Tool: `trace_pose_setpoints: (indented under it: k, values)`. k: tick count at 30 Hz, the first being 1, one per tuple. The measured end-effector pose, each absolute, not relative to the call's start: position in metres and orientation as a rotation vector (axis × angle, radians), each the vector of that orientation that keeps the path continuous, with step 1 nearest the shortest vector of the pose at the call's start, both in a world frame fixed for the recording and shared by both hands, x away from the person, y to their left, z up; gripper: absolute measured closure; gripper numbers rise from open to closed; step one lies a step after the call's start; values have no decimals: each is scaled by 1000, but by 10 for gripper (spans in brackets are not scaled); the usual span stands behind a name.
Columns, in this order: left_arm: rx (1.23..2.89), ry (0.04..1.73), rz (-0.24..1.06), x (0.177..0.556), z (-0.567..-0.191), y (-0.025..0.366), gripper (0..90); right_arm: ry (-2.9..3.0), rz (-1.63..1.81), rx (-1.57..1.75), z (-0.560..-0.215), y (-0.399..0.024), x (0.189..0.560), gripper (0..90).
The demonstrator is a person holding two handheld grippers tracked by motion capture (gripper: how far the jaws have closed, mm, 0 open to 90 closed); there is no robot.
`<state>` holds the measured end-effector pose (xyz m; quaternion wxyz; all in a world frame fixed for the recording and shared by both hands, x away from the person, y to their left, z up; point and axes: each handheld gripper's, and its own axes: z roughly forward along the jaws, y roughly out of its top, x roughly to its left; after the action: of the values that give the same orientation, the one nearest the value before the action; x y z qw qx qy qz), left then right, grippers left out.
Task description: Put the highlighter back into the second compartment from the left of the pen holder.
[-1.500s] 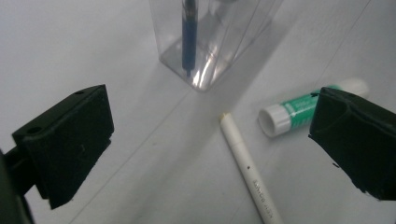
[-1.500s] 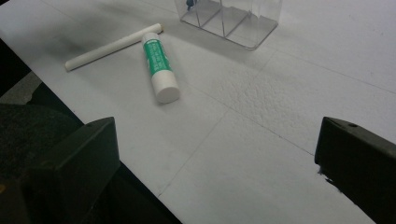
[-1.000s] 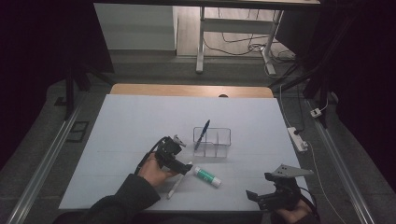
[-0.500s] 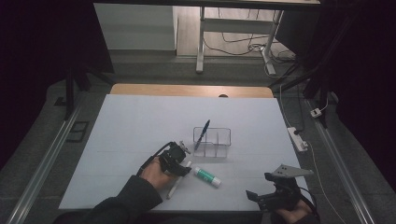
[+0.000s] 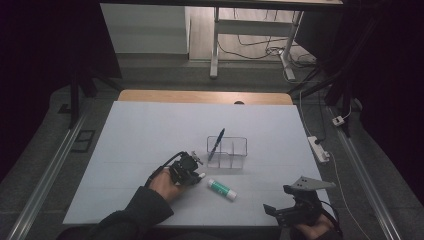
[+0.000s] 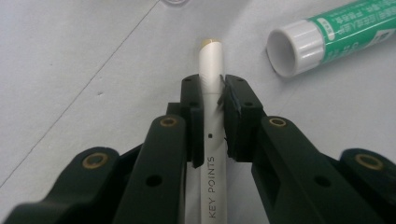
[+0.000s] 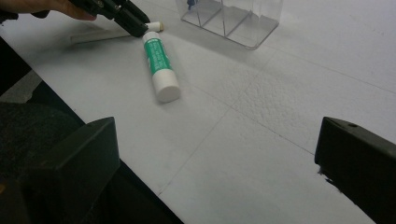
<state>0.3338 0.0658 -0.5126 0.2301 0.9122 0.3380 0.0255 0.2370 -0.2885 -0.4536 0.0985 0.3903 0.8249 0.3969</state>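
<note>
The slim white pen marked KEY POINTS (image 6: 211,140) lies flat on the white tabletop (image 5: 150,130), just beside the green-and-white glue stick (image 6: 336,32) and nearer the person than it; the left tool (image 6: 211,88) has just been closing its jaws and now pinches the pen's barrel between its black pads (image 6: 192,100); the pen's tip pokes out beyond them. Behind the glue stick stands a clear plastic compartment organiser (image 5: 235,150) with a blue pen (image 5: 216,144) leaning in its left section. Well to the right of the glue stick, at the tabletop's near edge, the right tool (image 5: 287,207) is held with its jaws spread wide, gripping nothing.
</note>
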Motion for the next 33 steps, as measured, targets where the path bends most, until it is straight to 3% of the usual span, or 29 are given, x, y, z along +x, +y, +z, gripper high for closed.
trace_pose_setpoints:
  k: [10, 23, 33]
  values:
    - [2372, 917, -2, 338, -502, 81, 790, 2441, 1176, 1155, -454, -289, 237, 0]
    - [2150, 772, 86, 334, -449, 95, 790, 2442, 1173, 1158, -454, -288, 238, 0]
    - [2031, 695, 150, 344, -406, 84, 790, 2442, 1177, 1159, -454, -288, 238, 0]
